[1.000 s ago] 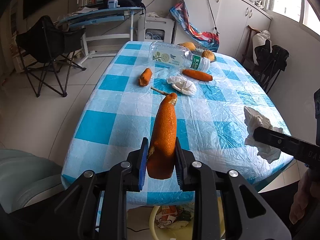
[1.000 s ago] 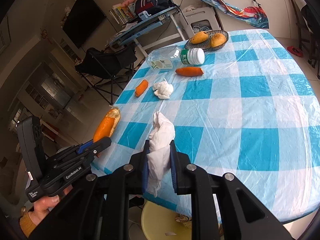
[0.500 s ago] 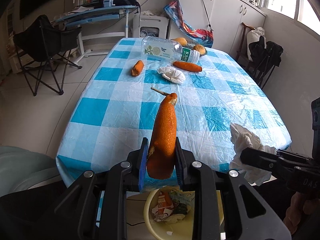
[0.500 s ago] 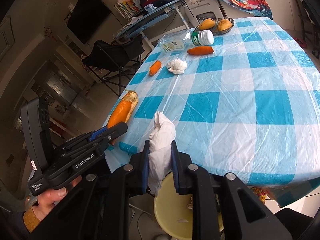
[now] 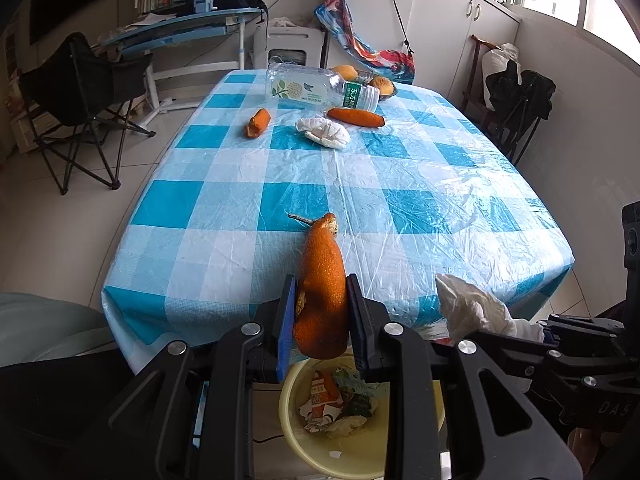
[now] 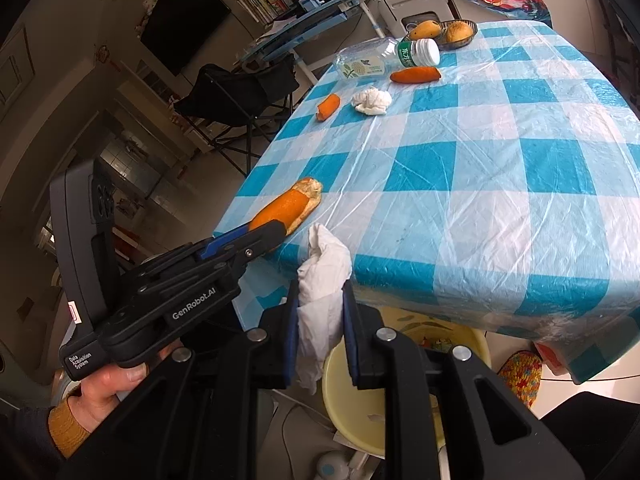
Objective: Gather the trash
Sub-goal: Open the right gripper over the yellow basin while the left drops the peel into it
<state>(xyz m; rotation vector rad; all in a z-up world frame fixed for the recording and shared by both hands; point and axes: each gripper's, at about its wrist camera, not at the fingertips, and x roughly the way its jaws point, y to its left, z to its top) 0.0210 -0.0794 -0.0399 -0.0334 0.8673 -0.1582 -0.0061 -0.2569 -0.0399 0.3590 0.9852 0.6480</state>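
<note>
My left gripper (image 5: 321,312) is clamped on a long piece of orange peel (image 5: 321,280), taken near its lower end so that most of it stands up and forward past the pads. My right gripper (image 6: 320,316) is pinched on a crumpled white tissue (image 6: 324,276), gripped low in its bunched middle, with loose folds spilling above and below the jaws. Both loads hang off the near edge of the checked table (image 5: 360,184), above the yellow bin (image 5: 316,444) on the floor, which already has wrappers and scraps in it.

The peel looks light and fairly stiff, curved like a shell, with a pebbled skin that should give the pads good purchase; I judge it will drop cleanly once let go. The tissue is nearly weightless, soft and clingy, so it may stick to a pad or drift wide of the rim.

Still on the table, well apart from me at the far end: a short bit of peel (image 5: 258,122), a second tissue wad (image 5: 326,133), a longer orange piece (image 5: 355,117) and an empty plastic bottle (image 5: 320,89) lying on its side. The bottle is smooth and round, best taken across its body or neck.
</note>
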